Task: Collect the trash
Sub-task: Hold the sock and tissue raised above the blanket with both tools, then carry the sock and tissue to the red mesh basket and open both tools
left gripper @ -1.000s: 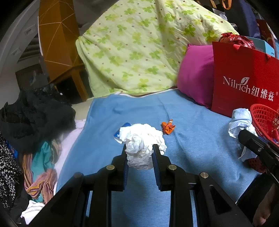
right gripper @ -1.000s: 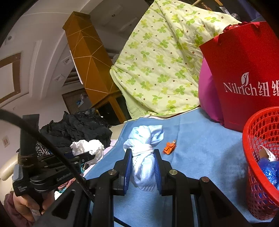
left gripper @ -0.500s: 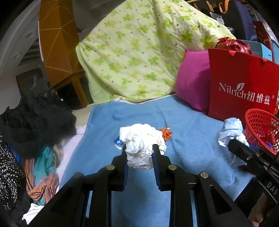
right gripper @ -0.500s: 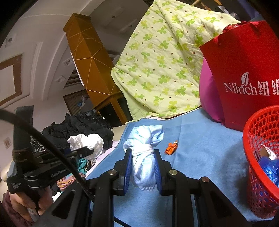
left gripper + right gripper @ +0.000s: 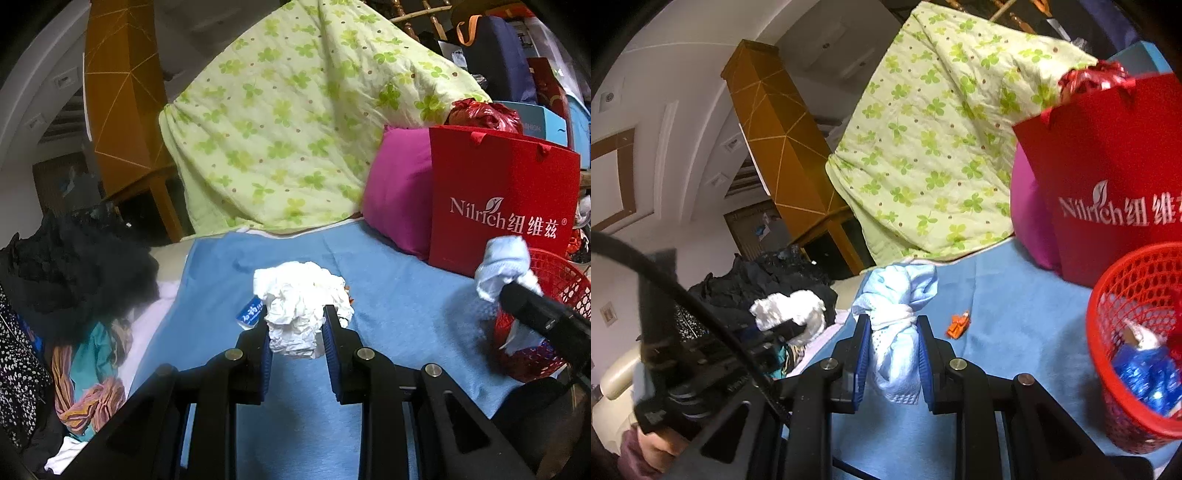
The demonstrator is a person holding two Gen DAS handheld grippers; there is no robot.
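- Above the blue bed sheet (image 5: 388,295), the left gripper (image 5: 297,328) has its jaws clenched on a crumpled white paper wad (image 5: 303,306), which hangs clear of the sheet.
- Just behind that wad, toward the red basket (image 5: 554,280), an orange scrap (image 5: 958,325) lies on the sheet; the left view shows only a sliver of it at the wad's edge.
- On the side of the wad away from the basket, a small blue packet (image 5: 250,314) with white writing peeks out; I cannot tell whether it lies on the sheet or is caught with the wad.
- The right gripper (image 5: 892,354) has its jaws clenched on a pale blue bundle (image 5: 895,332), knotted in the middle and drooping below the pads.
- In the left view that bundle (image 5: 502,266) sits right at the near rim of the red basket, partly in front of it.
- Inside the red basket (image 5: 1137,291) lie shiny blue wrappers (image 5: 1145,369) and a silvery scrap.
- Behind the basket stands a red paper bag (image 5: 502,206), with a magenta pillow (image 5: 399,199) beside it on the side away from the basket.
- Further from the basket, a green clover-print quilt (image 5: 295,129) is heaped at the head of the bed.
- Across the sheet from the basket, dark clothes (image 5: 74,266) are piled at the bed's edge.
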